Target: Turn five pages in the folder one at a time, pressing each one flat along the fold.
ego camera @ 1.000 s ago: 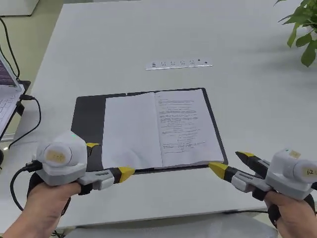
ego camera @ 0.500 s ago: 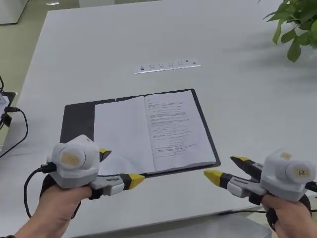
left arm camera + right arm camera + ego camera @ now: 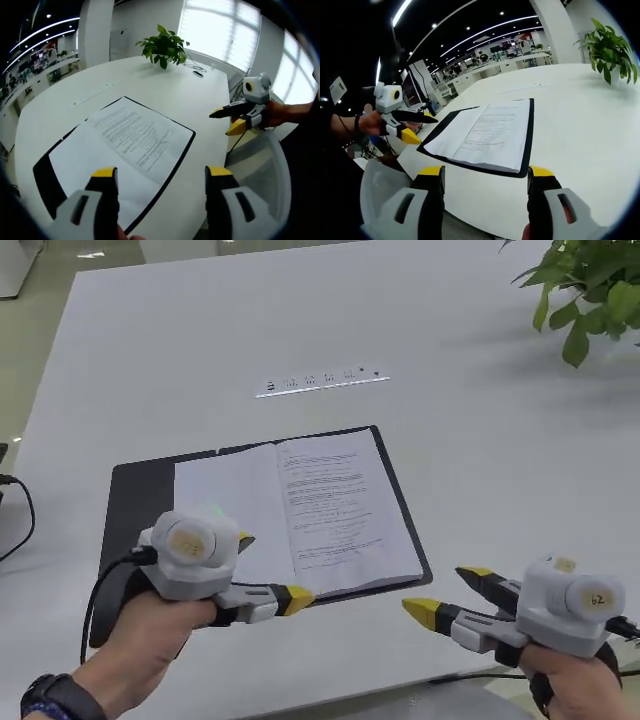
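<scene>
Centrally on the white table (image 3: 500, 460) lies the folder (image 3: 140, 510), open flat: blank page (image 3: 230, 505) on the left, printed page (image 3: 340, 505) on the right. Left gripper (image 3: 272, 568) hovers at its near edge, jaws spread wide, holding nothing. Right gripper (image 3: 446, 592) is held just off the near right corner, jaws likewise wide, empty. Socket strip (image 3: 320, 383) lies beyond the folder; potted plant (image 3: 585, 290) far right.

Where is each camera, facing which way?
Head view: headset, down onto open black folder with white pages; left gripper, right gripper, both hands show.
Left gripper view: on left gripper, faces across folder; own jaws, right gripper show.
Right gripper view: on right gripper, faces across folder; own jaws, left gripper show.
Shared: folder, leafy green plant.
</scene>
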`<state>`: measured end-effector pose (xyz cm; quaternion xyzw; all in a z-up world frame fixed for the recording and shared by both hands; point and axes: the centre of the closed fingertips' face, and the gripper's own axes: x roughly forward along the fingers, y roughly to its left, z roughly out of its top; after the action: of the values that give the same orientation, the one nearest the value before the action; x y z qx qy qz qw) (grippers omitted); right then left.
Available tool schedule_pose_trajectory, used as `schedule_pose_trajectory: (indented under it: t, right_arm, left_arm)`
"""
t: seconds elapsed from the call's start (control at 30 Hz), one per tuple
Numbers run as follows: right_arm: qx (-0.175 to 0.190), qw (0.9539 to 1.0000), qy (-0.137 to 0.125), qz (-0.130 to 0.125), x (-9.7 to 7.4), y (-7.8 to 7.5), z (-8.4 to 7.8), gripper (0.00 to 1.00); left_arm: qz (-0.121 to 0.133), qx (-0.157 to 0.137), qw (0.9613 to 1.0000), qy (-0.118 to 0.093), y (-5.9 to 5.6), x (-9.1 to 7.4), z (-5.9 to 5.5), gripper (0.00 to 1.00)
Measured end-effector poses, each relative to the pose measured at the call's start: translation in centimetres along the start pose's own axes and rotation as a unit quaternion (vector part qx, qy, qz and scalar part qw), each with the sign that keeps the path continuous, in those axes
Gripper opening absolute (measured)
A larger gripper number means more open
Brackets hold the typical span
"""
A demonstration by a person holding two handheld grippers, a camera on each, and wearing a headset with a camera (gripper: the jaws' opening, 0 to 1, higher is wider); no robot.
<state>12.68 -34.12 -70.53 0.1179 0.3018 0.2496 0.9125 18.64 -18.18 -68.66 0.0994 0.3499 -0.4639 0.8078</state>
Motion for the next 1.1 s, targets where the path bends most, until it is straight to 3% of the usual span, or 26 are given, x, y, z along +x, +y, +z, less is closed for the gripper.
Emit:
schedule_pose_trajectory:
  t: [0.37, 0.67, 0.93, 1.03, 1.1]
  right_arm:
    - [0.01, 0.9999, 0.007, 0.0, -0.1, -0.9, -0.8, 0.67]
    - [0.015, 0.9996, 0.024, 0.009, 0.2, -1.0, -2.0, 0.65]
    - [0.024, 0.9992, 0.026, 0.018, 0.5, -1.4, -1.9, 0.65]
    - [0.026, 0.9989, 0.032, 0.022, 0.6, -1.6, -2.0, 0.65]
    - [0.025, 0.9988, 0.035, 0.023, 0.6, -1.7, -2.0, 0.64]
  left_arm:
    - [-0.026, 0.006, 0.9996, 0.005, -1.4, 4.7, 2.5, 0.7]
    - [-0.028, 0.004, 0.9996, 0.004, -2.0, 9.1, 4.4, 0.7]
    - [-0.034, -0.007, 0.9992, 0.021, -3.3, 13.0, 4.3, 0.71]
    - [-0.036, 0.037, 0.9979, 0.04, -4.1, 14.5, 3.9, 0.71]
    - [-0.03, 0.045, 0.9976, 0.044, -4.4, 15.3, 3.8, 0.71]
